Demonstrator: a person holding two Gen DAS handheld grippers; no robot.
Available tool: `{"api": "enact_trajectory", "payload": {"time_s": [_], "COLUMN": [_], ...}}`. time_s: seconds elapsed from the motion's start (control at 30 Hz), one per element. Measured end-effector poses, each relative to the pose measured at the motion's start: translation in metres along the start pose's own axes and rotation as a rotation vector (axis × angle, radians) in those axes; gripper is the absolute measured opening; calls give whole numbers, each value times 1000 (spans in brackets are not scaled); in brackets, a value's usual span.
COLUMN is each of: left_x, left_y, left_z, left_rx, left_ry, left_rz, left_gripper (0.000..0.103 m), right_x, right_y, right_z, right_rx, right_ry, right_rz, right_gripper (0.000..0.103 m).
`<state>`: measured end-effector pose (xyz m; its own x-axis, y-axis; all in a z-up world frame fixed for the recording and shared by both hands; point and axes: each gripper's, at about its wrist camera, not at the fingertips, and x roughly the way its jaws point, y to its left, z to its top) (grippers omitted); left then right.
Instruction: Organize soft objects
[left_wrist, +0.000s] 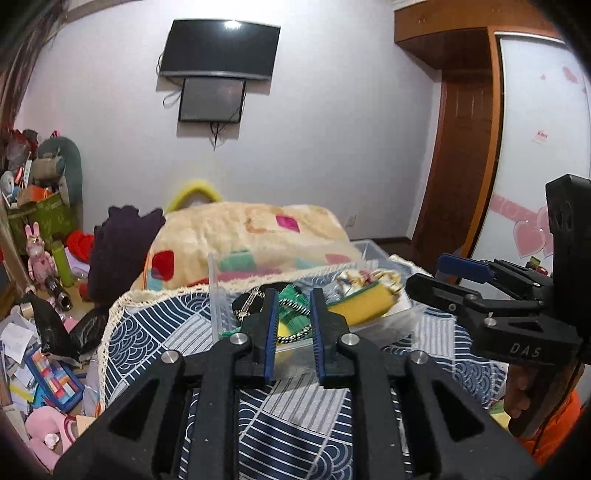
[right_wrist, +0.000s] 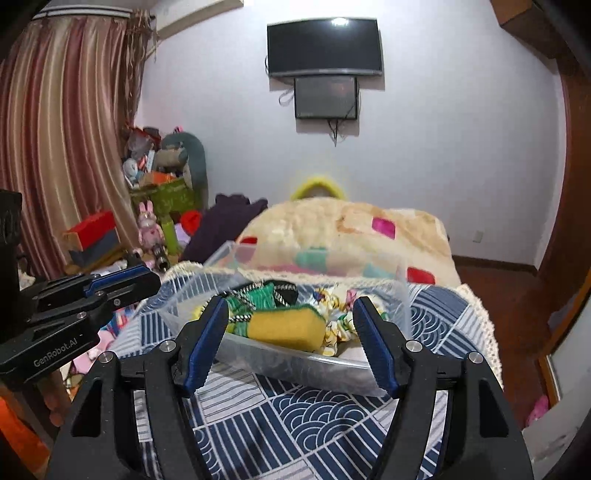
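Patterned tablecloth (right_wrist: 332, 417) bears a clear bin (right_wrist: 295, 363).

clear plastic bin (right_wrist: 369, 363) | porous foam sponge (right_wrist: 286, 325) | cloth table cover (right_wrist: 314, 424)

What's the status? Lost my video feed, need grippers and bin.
Left hand-held gripper narrowly open, empty. Right hand-held gripper wide open, empty. Clear bin ahead holds yellow sponge, other soft items. Nothing blocking.

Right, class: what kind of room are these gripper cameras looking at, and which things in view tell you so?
Most likely a home bedroom. A plush blanket lies heaped on a bed-like surface, a wall-mounted television faces it, and a wooden wardrobe stands to one side.
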<state>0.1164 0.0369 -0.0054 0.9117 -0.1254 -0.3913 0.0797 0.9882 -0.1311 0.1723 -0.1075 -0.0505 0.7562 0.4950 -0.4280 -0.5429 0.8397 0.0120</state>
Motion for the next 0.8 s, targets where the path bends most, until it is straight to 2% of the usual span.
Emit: {"api": "enact_trajectory", "payload": {"time_s": [0.13, 0.23, 0.3, 0.43, 0.5, 0.6, 0.8], "left_x": [-24, -43, -50, -64, -70, -77, -84], "left_y": [-8, -14, -16, -21, -24, -25, -27], "left_z": [2, 2, 2, 0, -2, -5, -9], "left_rx": [14, 20, 15, 27, 37, 37, 35], "left_ry": [-60, -109, -132, -169, -187, -209, -233], "left_rz": [5, 8, 11, 21, 36, 46, 55], "left_gripper": [32, 46, 59, 68, 82, 99, 103], "right_x": [-26, -42, -50, -63, -67, -71, -77], "right_y": [1, 1, 1, 1, 2, 4, 3], "right_z": [2, 2, 1, -3, -4, -6, -14], "right_rx": [5, 4, 4, -2, -3, -7, -6], "right_ry": [-59, -100, -122, -169, -188, -214, -227], "right_rz": [7, 4, 1, -27, -43, -64, -65], "right_gripper": [72, 76, 82, 93, 103, 103, 103]}}
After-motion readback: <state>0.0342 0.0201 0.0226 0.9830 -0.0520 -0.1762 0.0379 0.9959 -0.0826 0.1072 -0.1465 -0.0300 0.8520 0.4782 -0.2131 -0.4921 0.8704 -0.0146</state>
